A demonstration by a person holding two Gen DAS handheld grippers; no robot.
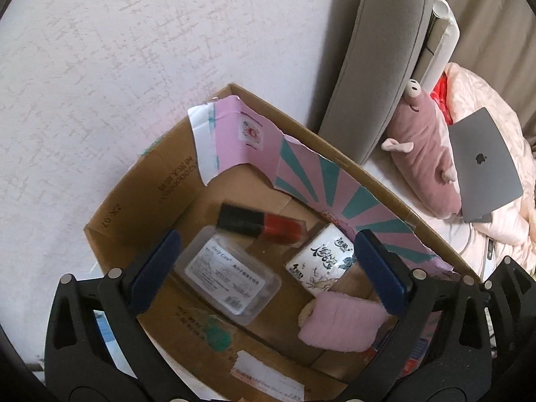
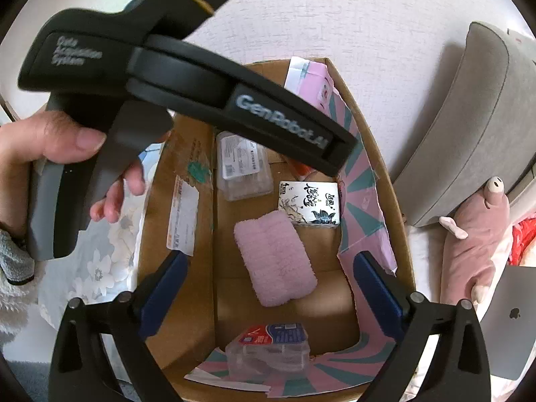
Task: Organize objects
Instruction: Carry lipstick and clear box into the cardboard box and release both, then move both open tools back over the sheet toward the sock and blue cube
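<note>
Left gripper (image 1: 264,261) gapes empty above the brown cardboard box (image 1: 140,181); right gripper (image 2: 268,281) likewise spread, holding nothing. Below both: folded pink fluffy towel (image 2: 274,261), white tissue pack (image 2: 310,202), clear plastic case (image 1: 231,276), probably already sorted in. Left hand (image 2: 50,147) grips its handle, angled down.

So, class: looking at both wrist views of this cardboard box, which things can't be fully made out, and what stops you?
- Red-and-black bottle: blurred in the left wrist view; in the right wrist view, mostly hidden behind the left claw's body.
- Clear case: small print too fine to read in either view.
- Laptop: cut off by the right wrist view's edge.
- Red-labelled clear pack: contents unclear; in the left wrist view, hidden behind the claw's finger.
</note>
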